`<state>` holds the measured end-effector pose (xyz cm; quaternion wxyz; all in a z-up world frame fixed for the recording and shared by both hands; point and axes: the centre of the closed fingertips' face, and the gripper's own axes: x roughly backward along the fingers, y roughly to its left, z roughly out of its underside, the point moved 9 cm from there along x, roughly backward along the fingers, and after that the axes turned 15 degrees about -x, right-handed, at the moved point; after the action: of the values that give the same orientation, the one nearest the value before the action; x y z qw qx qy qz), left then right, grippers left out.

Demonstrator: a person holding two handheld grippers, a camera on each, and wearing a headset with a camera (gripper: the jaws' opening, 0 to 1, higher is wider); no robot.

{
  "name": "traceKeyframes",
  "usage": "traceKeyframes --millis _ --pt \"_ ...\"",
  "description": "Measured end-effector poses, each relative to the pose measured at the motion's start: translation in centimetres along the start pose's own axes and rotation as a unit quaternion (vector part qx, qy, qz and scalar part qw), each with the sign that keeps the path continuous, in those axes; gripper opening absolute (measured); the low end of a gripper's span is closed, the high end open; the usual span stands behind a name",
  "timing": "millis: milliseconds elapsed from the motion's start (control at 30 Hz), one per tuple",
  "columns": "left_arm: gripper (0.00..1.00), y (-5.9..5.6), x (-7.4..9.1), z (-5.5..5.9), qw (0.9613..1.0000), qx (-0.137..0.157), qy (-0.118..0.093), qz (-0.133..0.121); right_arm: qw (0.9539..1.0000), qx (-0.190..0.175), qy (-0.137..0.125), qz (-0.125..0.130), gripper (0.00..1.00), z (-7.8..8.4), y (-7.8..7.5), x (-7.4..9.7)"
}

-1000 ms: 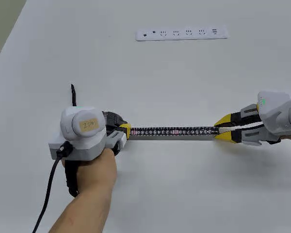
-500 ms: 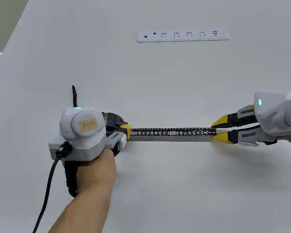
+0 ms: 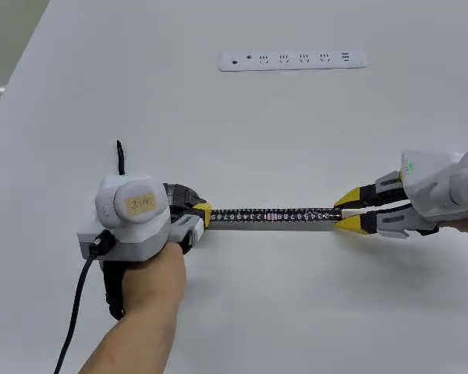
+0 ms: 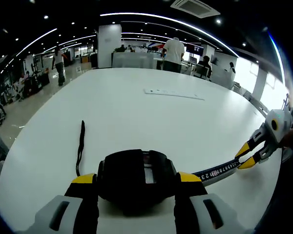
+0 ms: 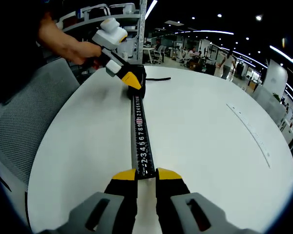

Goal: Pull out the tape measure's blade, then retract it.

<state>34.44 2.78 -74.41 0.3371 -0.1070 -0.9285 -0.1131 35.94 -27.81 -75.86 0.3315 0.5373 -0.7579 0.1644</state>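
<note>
Tape measure case: a compact black body resting on the white surface, at the person's left; its wrist strap lies loose behind it.
Blade: drawn out to the right from the case mouth, stretched in a straight line just above or on the surface, which of the two cannot be told; numerals are seen along its length.
Left hand-held gripper: jaws spread to the width of the case and pressed against its two sides, so that the body is clamped between them.
Right hand-held gripper: yellow-tipped jaws brought almost together, with the free end of the blade pinched between them.
Handling, case: judged rigid and fairly dense; it is best held across its flat sides, clear of the mouth and the lock.
Handling, blade: judged thin, springy and smooth, stiff along its length yet liable to kink if bent; it is best gripped at the end hook. A recoil under spring tension is to be expected if the pinch slips.
Background: a power strip lies well apart, at the far side.
</note>
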Motion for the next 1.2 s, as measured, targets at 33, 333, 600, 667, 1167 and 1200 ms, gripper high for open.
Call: traceKeyframes --millis 33,333,600,667,1167,1200 --pt "0.59 0.0 0.0 0.0 1.0 0.0 0.0 0.0 1.0 0.0 0.0 -0.001 0.12 0.0 0.0 0.0" --pt "0.59 -0.1 0.0 0.0 1.0 0.002 0.001 0.001 1.0 -0.002 -0.001 0.0 0.12 0.0 0.0 -0.1" --pt "0.59 -0.1 0.0 0.0 1.0 0.004 0.001 0.002 1.0 -0.002 -0.004 -0.003 0.12 -0.4 0.1 -0.6" --pt "0.6 -0.1 0.1 0.0 1.0 0.005 0.001 0.002 1.0 -0.002 -0.004 -0.003 0.12 -0.5 0.2 -0.7" --pt "0.6 0.1 0.1 -0.1 1.0 0.009 0.002 0.005 0.9999 -0.003 -0.009 -0.007 0.12 -1.2 0.3 -1.2" --pt "0.6 0.1 0.1 -0.1 0.9999 0.008 0.002 0.005 0.9999 -0.004 -0.009 -0.008 0.12 -1.3 0.4 -1.3"
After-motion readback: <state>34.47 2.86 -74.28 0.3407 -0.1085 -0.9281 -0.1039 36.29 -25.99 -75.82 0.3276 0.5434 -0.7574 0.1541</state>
